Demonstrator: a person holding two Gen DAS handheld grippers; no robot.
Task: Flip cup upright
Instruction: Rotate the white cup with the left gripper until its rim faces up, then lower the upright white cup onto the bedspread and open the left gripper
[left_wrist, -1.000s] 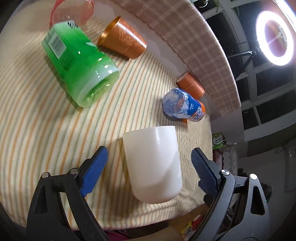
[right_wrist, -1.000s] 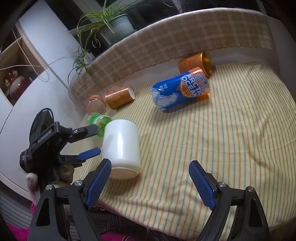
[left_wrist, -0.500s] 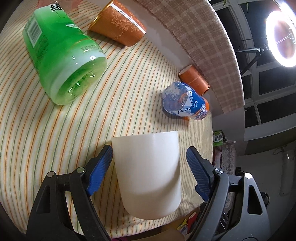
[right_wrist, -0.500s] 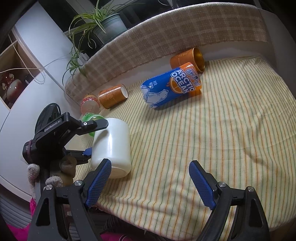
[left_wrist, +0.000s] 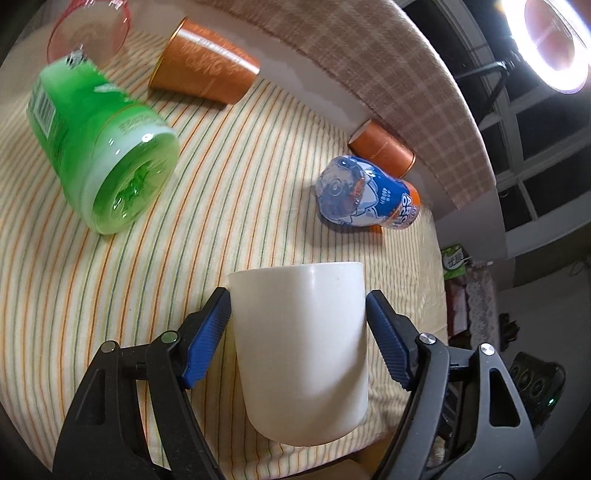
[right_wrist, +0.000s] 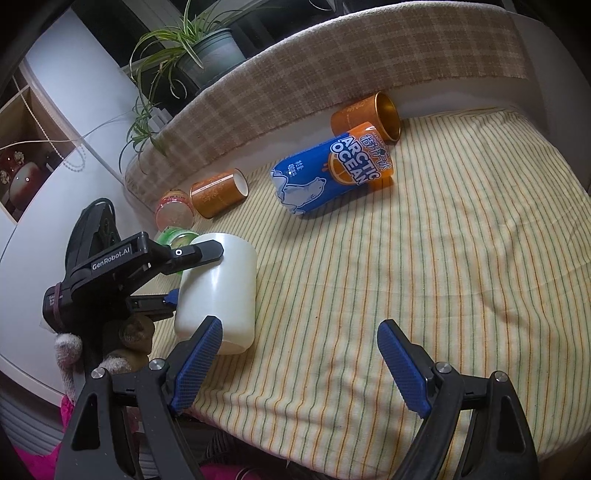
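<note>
Your left gripper (left_wrist: 298, 325): jaws closed onto white cup (left_wrist: 301, 354), pads touching both sides. Cup's mouth-down nr front-left edge of bed (right_wrist: 424, 258). Right gripper (right_wrist: 299, 365): jaws wide, empty. Step: grasp. Next, I'd say: lift, roll wrist over.

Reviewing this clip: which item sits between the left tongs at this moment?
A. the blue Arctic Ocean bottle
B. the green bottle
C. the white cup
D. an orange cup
C: in the left wrist view both blue pads of the left tongs press the sides of the white cup; the right tongs hang open over the striped cloth.
</note>
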